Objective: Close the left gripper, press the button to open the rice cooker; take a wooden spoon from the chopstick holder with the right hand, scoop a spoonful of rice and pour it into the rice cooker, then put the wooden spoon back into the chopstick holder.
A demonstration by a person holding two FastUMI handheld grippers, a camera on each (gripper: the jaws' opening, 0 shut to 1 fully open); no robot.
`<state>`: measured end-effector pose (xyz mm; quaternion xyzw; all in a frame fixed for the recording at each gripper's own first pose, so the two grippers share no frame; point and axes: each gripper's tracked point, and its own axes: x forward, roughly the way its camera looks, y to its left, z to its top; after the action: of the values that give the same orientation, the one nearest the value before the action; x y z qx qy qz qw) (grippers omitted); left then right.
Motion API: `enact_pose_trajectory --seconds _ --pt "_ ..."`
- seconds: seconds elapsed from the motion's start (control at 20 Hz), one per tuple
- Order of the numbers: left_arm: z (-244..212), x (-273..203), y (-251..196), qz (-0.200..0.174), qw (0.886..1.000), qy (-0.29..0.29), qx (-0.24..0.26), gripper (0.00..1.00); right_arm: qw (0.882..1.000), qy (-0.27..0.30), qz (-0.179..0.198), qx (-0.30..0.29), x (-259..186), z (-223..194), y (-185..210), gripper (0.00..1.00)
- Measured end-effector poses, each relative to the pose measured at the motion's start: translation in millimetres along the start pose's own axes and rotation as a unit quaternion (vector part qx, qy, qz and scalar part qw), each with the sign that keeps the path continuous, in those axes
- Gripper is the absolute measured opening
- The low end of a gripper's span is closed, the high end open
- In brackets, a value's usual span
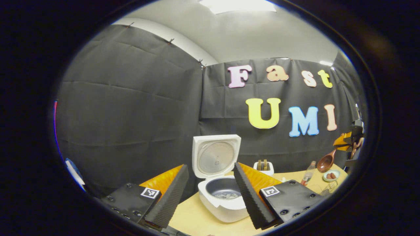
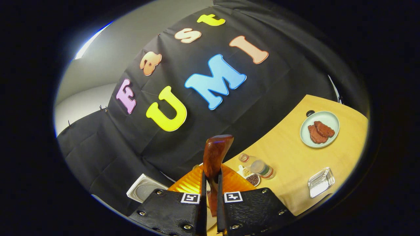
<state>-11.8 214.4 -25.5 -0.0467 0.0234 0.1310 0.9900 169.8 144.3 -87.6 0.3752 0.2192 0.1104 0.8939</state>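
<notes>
Gripping the wooden spoon by its handle, the right gripper has both fingers clenched against the stem, the bowl of the spoon standing up ahead of the jaws in the right gripper view. Beyond the jaws and to their right on the wooden table lie a pale green plate of reddish meat slices, a small clear square dish, a capped bottle lying just past the fingertips, and a small white dish of dark beans. A corner of the rice cooker lid peeks out to the left of the jaws.

The left gripper view supplies what that angle hides: the white rice cooker stands open directly ahead between the released, wide-spread fingers of the left gripper, its lid upright and a little rice lying in the bottom of the dark inner pot. Just behind the cooker sits the white chopstick holder. Far off to the right of the jaws, the other gripper holds the spoon aloft above the table's edge, well apart from the cooker, its bowl hanging over a bottle and a small plate.
</notes>
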Motion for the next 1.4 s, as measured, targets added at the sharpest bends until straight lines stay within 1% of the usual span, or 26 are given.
enact_pose_trajectory --seconds 0.35,0.55,0.75,1.05,1.15,1.4 --pt "11.0 7.7 -66.2 -0.045 0.999 -0.008 0.005 0.96 0.998 -0.026 -0.051 0.001 -32.8 42.5 -67.6 0.12" --pt "13.0 9.4 -93.1 -0.061 0.998 -0.007 0.004 0.96 0.995 -0.034 -0.087 -0.02 -43.8 49.6 -110.1 0.12" --pt "14.4 8.8 -114.4 -0.076 0.997 -0.006 0.014 0.96 0.991 -0.028 -0.124 -0.035 -48.3 41.5 -154.0 0.12" --pt "18.2 2.4 -129.6 -0.086 0.996 -0.007 0.029 0.96 0.983 -0.001 -0.174 -0.063 -45.2 8.5 -206.4 0.12" --pt "19.2 1.7 -128.3 -0.084 0.996 -0.008 0.036 0.96 0.979 0.012 -0.188 -0.071 -44.2 -3.4 -218.4 0.12" --pt "19.7 -2.3 -121.7 -0.074 0.996 -0.007 0.041 0.96 0.976 0.043 -0.199 -0.076 -40.5 -30.3 -231.7 0.13"
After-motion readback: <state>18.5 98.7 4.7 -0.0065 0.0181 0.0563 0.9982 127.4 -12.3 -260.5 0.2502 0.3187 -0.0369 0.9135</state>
